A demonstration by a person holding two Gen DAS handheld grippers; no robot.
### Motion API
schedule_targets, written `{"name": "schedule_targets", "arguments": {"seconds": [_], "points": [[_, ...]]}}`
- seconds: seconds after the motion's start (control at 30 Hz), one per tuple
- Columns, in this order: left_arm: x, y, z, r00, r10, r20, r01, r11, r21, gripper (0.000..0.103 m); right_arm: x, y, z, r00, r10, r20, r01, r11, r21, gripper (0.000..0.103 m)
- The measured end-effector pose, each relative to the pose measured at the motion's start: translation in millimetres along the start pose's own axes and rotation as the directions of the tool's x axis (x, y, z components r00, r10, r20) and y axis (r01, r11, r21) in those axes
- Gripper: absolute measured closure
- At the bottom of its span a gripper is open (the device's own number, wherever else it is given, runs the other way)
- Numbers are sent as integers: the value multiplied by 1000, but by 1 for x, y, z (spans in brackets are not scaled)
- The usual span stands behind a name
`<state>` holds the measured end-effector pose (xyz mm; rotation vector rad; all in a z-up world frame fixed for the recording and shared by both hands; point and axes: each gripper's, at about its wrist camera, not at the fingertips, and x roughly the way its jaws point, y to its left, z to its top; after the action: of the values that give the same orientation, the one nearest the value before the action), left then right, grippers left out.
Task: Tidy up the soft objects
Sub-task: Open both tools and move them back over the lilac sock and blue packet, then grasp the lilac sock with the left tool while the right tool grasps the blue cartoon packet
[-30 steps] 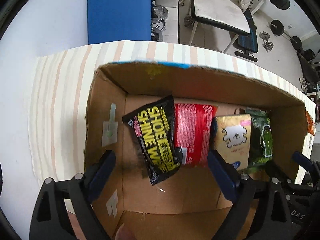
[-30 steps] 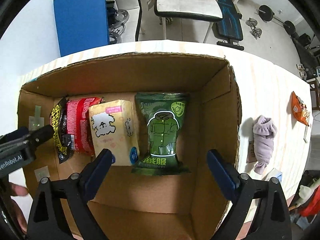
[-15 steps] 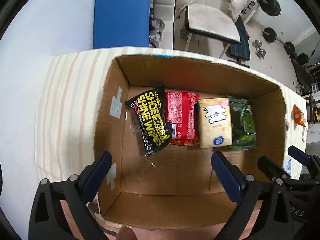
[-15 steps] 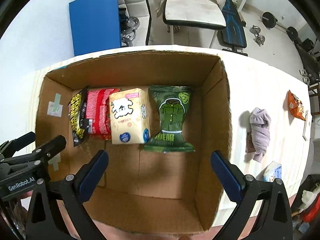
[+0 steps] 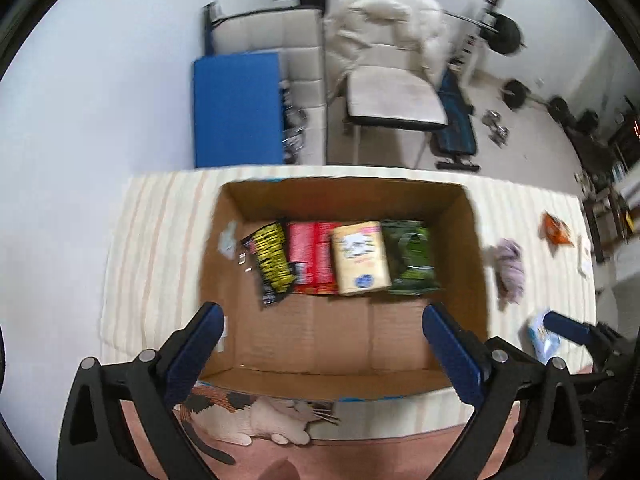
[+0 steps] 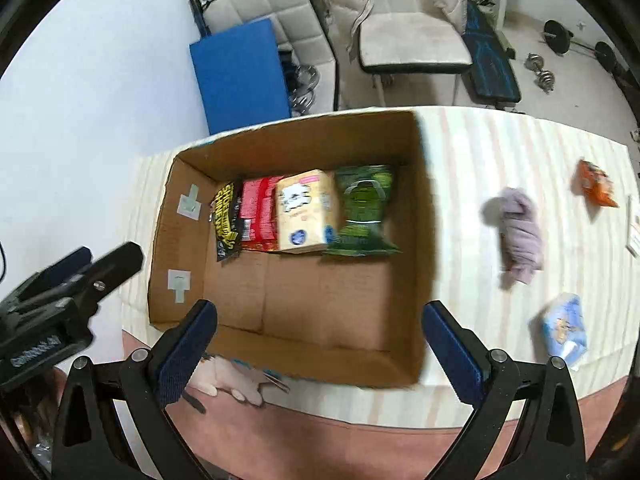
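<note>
An open cardboard box (image 5: 476, 248) (image 6: 424, 240) stands on the striped tablecloth. Inside, in a row along its far wall, lie a black-and-yellow pack (image 5: 274, 262) (image 6: 226, 216), a red pack (image 5: 312, 256) (image 6: 258, 216), a cream tissue pack (image 5: 362, 258) (image 6: 306, 210) and a green pack (image 5: 410, 256) (image 6: 364, 208). On the cloth right of the box lie a lilac cloth (image 5: 508, 268) (image 6: 520, 232), a light-blue pack (image 5: 540, 338) (image 6: 564, 328) and an orange packet (image 5: 554, 230) (image 6: 594, 188). My left gripper (image 5: 320, 348) and right gripper (image 6: 320, 344) are open and empty, held above the box's near edge.
The table's near edge shows a cat-print cloth (image 5: 256, 416). Behind the table are a blue board (image 5: 238, 110), a white chair (image 5: 394, 100), a weight bench (image 6: 490, 68) and dumbbells (image 6: 542, 74) on the floor. A white card (image 6: 634, 232) lies at the far right.
Both grippers have pulled up and back out of the box, so the whole box and the items on the cloth to its right have come into view. Both stay open.
</note>
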<state>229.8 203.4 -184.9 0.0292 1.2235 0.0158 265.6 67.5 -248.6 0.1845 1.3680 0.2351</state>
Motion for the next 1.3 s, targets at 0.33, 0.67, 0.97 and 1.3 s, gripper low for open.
{"name": "schedule_targets", "arguments": {"seconds": [0.33,0.67,0.97,1.3], "points": [[35,-153,23,992,-25,-125,52,975,218,1,-23,-158,-29,971,-234,-50,237,968,79,0],[162,-280,48,900,-46,-433,167,955,244,1,47,-283,-40,920,-283,-270,310,949,62,0],[247,-324,42,827,16,-563,160,951,263,1,99,-306,-45,909,-228,-348,254,967,29,0],[270,-346,30,814,93,-573,139,928,347,31,134,-305,-46,895,-227,-384,242,970,-10,0]]}}
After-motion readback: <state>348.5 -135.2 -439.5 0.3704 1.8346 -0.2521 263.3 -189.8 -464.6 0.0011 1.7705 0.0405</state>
